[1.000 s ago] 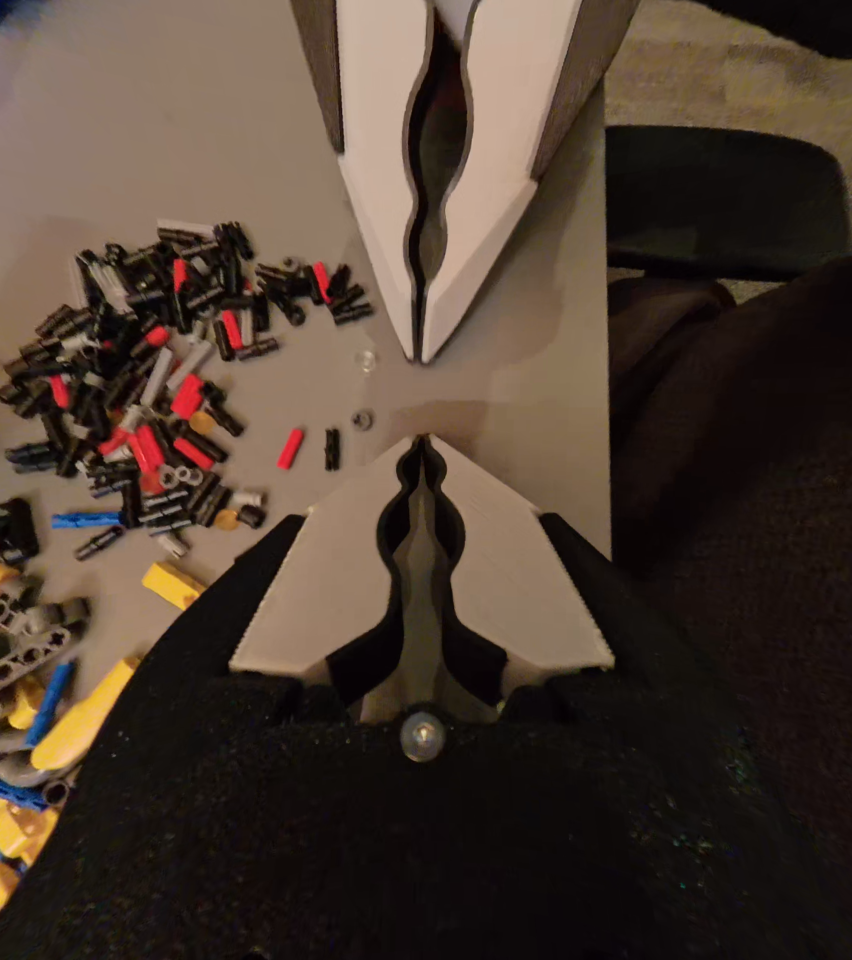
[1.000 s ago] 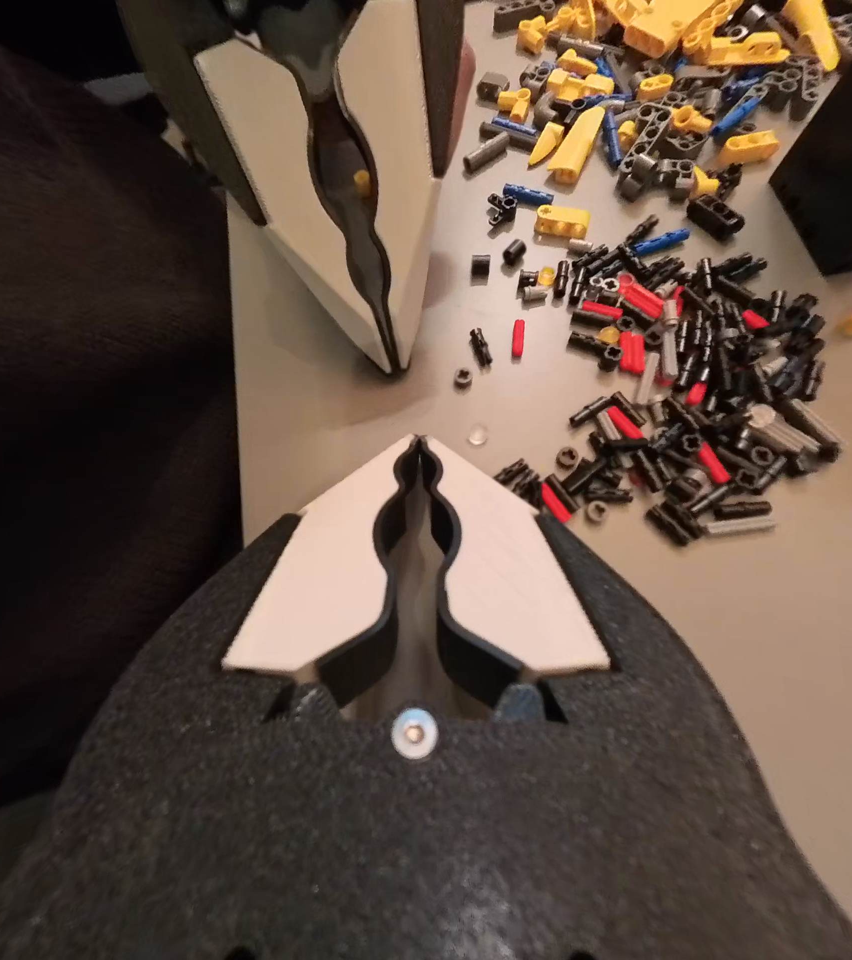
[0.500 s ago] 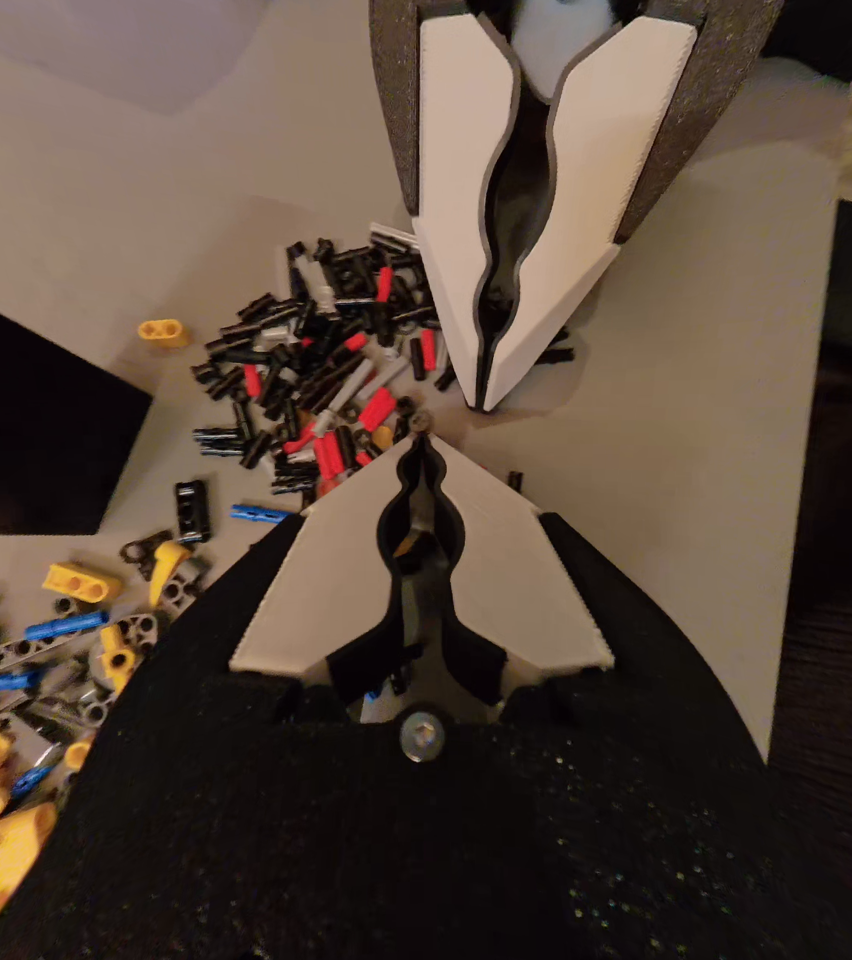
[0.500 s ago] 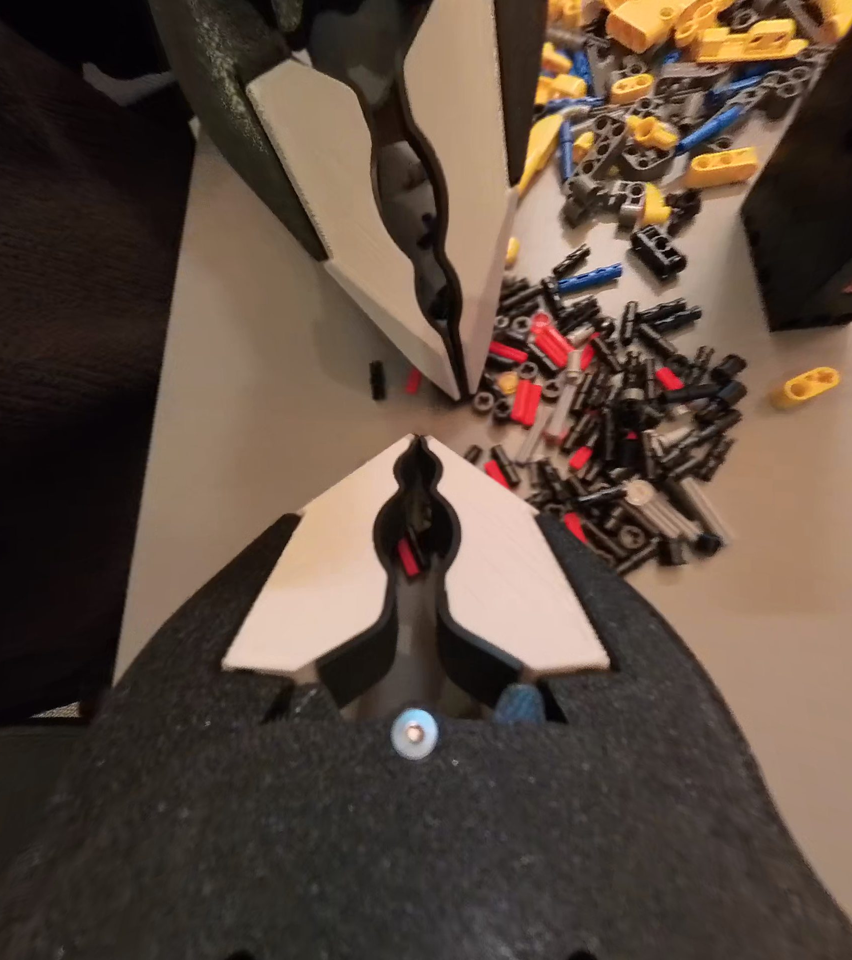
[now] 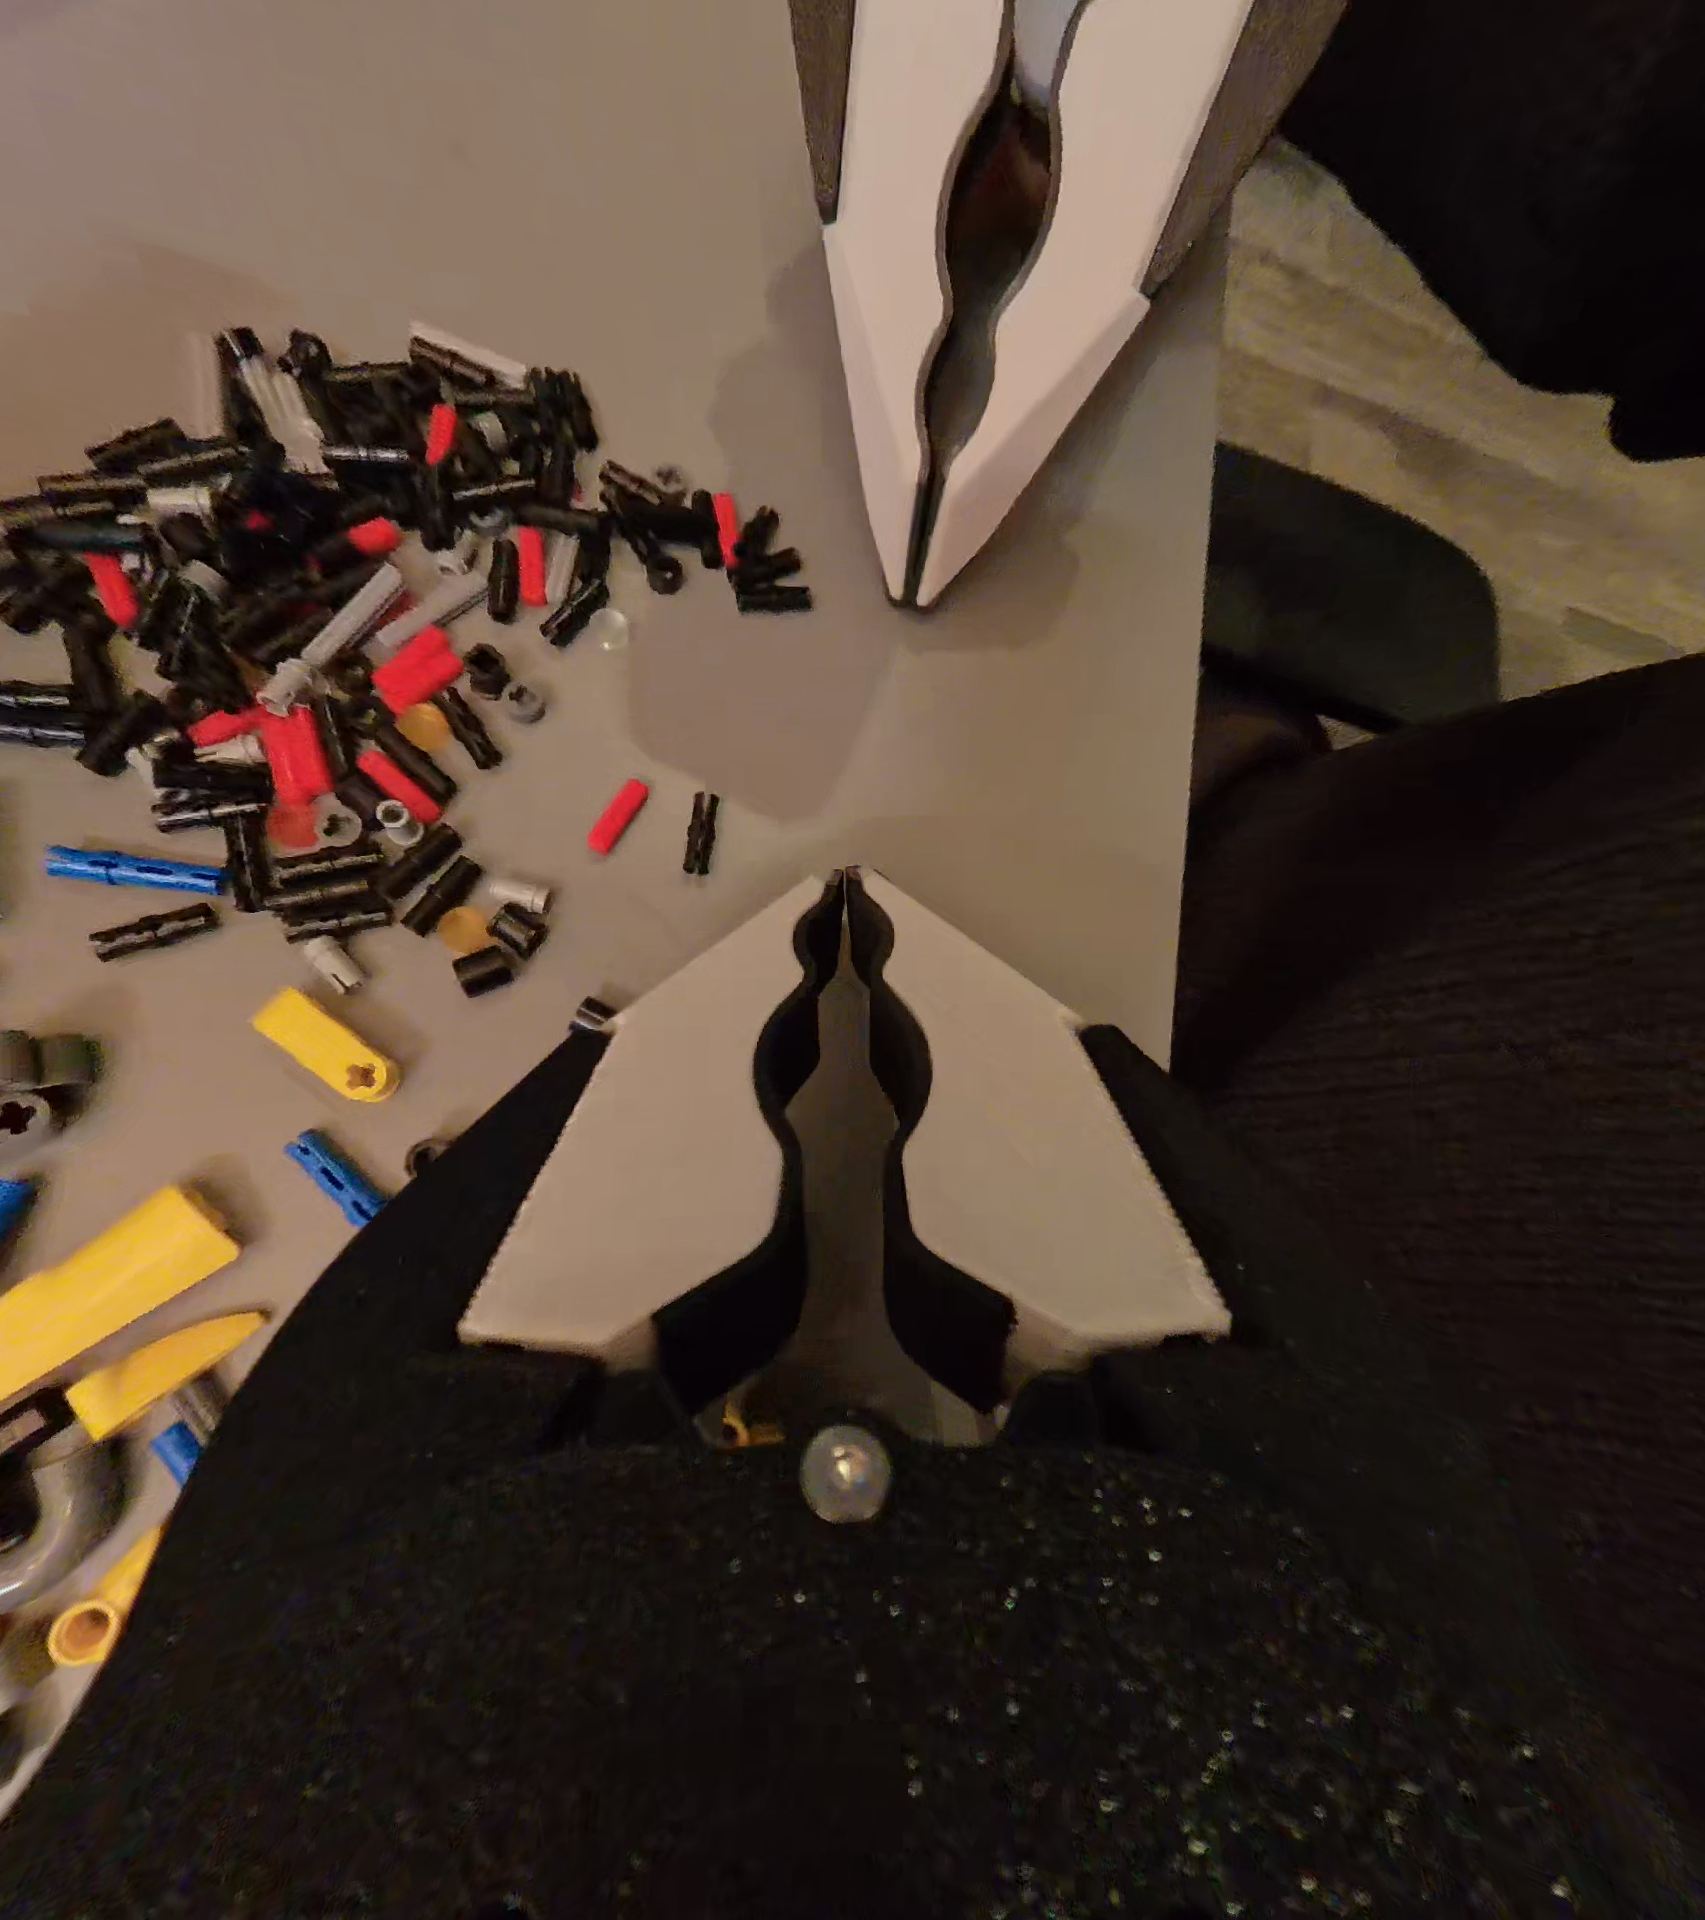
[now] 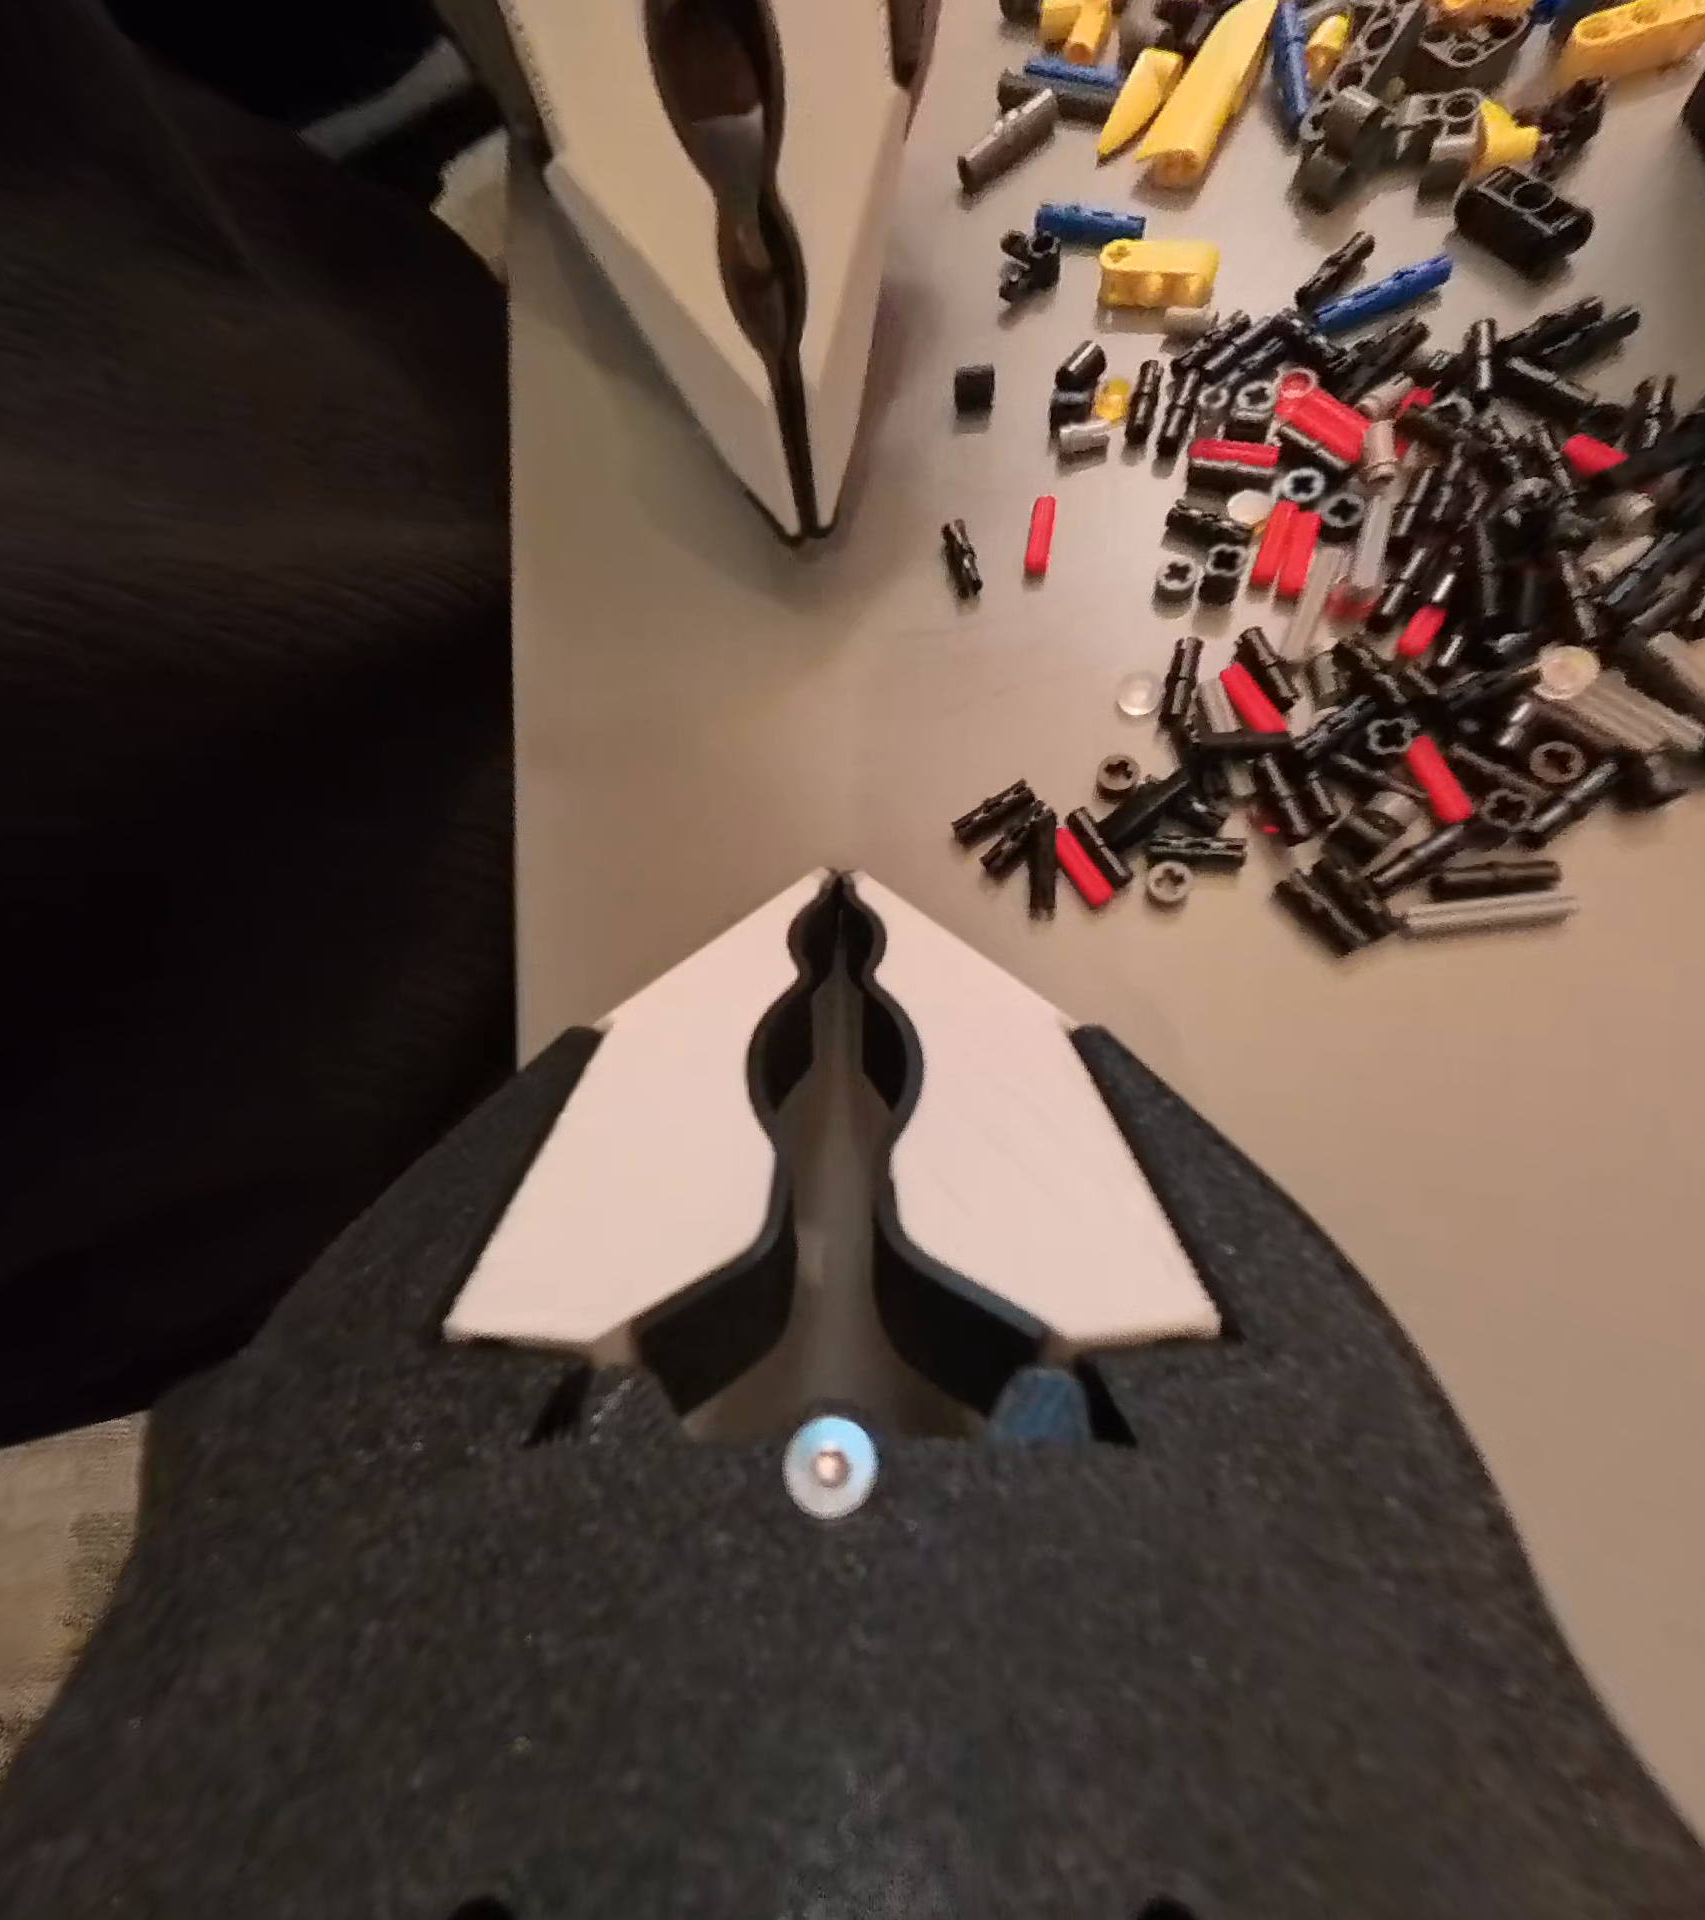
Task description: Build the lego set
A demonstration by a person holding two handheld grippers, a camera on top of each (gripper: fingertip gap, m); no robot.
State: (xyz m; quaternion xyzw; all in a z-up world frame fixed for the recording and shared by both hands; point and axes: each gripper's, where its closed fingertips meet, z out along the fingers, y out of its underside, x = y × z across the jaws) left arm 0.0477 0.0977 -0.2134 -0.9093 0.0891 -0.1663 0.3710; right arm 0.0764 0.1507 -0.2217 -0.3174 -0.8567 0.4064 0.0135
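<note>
The left gripper (image 5: 845, 878) is hovering over the grey worktop (image 5: 983, 748) near its edge with its jaws pressed together and gripping nothing, a lone black pin (image 5: 700, 832) and a lone red pin (image 5: 617, 816) lying just ahead and to the left of its tips. The right gripper (image 6: 835, 876) is pointing back toward it, jaws likewise closed and empty, well apart from the heap of black, red and grey pins (image 6: 1430, 644) spreading beside both.
</note>
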